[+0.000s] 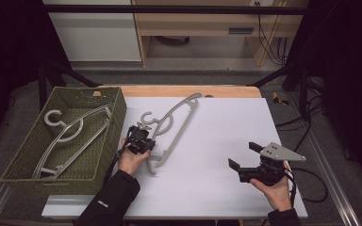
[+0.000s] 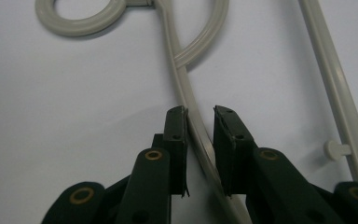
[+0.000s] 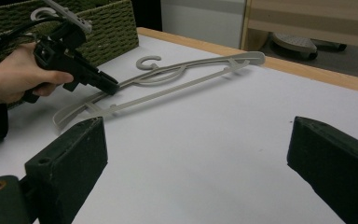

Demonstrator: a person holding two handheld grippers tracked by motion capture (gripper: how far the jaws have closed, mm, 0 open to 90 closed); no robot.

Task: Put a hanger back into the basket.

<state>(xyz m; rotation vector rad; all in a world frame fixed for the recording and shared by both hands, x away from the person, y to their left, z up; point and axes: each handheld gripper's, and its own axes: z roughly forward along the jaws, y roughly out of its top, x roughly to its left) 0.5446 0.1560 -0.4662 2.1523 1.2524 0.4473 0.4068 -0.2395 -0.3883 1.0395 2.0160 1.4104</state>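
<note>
Grey plastic hangers are numbering two: one hanger [image 1: 172,123] is lying flat on the white board [image 1: 217,141], and a second hanger [image 1: 70,136] is resting inside the green woven basket [image 1: 101,155], which is sitting just to the left of the left gripper [image 1: 143,136].

Two grippers are working at the table, one in each hand. The left gripper is pointing down at the hanger on the board and its jaws are straddling the upper arm, a little below the hook. In the left gripper view the hanger [image 2: 186,88] is running up from between the two black pads; the left pad is lying against the bar, while the right pad is showing a thin strip of white beside it, so the clamp is looking nearly but not fully closed on the bar. The hanger's hook is curling just beyond the jaw tips, and its lower bar is passing to the right of them.

Well to the right, the right gripper [image 1: 242,157] is hovering low over bare board with its jaws spread wide and nothing between them. From the right gripper view the hanger [image 3: 186,77] is lying ahead and to the left, with the left gripper [image 3: 109,87] on it.
</note>
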